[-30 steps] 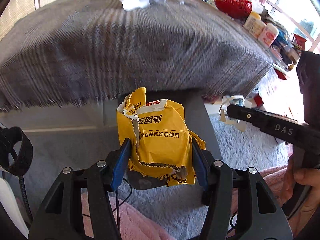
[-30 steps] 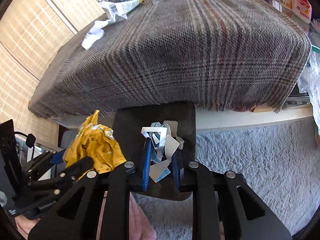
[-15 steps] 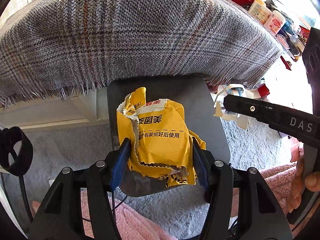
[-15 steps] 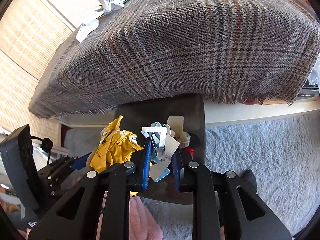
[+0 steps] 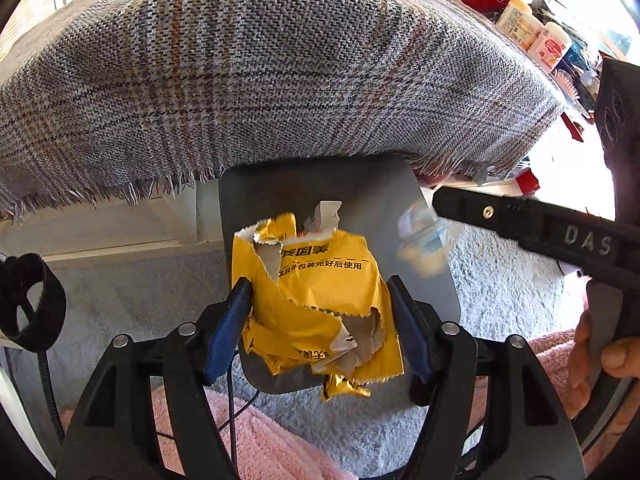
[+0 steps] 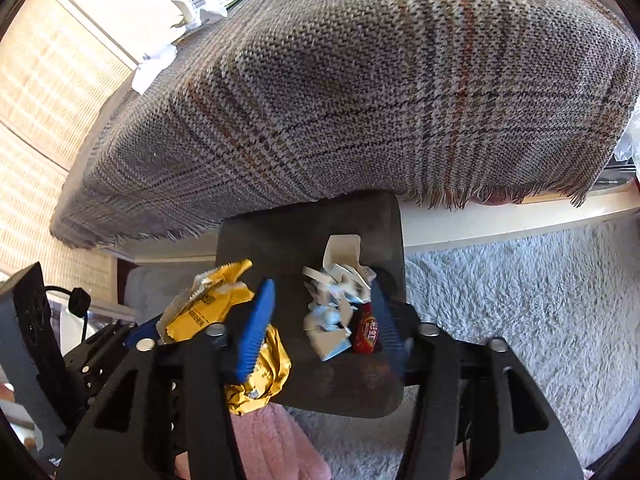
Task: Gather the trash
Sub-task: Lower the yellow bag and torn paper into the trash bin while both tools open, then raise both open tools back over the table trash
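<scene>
Bright daylight floods in from the window side, blowing out the upper right corner. Fisheye bending curves the edges; falling paper scraps (image 5: 420, 240) blur.

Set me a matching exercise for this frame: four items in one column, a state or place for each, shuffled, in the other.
1. yellow wrapper
2. white paper scraps
3. red packet
4. plaid cloth

A. draped over the table, fringe hanging
B. blurred, between the open right gripper fingers
C. beside the scraps, against the right finger
D. between the left gripper fingers

Pairs: 1-D, 2-B, 3-C, 4-A
</scene>
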`<state>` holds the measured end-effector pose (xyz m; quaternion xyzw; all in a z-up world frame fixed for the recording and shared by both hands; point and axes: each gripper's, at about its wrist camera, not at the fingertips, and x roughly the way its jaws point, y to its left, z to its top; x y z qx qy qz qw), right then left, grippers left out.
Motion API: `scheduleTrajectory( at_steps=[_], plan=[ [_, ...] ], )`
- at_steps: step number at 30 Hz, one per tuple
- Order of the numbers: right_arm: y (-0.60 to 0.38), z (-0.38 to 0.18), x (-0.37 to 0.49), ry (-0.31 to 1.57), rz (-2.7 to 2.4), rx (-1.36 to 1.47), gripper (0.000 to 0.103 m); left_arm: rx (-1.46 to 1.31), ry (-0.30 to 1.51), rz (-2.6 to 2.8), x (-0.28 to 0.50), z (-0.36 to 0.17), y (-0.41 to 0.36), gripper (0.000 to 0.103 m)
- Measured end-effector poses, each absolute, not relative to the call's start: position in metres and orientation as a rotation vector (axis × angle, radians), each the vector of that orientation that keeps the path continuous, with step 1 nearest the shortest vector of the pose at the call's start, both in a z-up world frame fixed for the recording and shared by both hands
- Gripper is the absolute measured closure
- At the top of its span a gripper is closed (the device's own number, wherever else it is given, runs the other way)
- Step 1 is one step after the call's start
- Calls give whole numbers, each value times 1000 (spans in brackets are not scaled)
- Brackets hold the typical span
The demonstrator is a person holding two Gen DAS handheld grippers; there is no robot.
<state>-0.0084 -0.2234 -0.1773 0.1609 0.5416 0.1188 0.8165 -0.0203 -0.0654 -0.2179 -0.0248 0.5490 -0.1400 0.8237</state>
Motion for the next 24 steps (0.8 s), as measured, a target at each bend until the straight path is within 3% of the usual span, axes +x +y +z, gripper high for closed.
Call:
scheduleTrajectory(
  at_steps=[4,7,16,24],
  plan=[
    [-227,-176,-9,1149,243,351,37,-58,1148,-301,-24,-212,-58,15],
    [-229,-174,-10,1143,242,353,28,-53,1133,-311,-26,-206,-59,8],
    [-236,-166,-11,1121,214,363,3,-54,1137,-313,-31,-201,-52,8],
    [-241,-157,-12,1127,237,396,3,-57,1082,-312,-31,-176,-48,8]
  ],
)
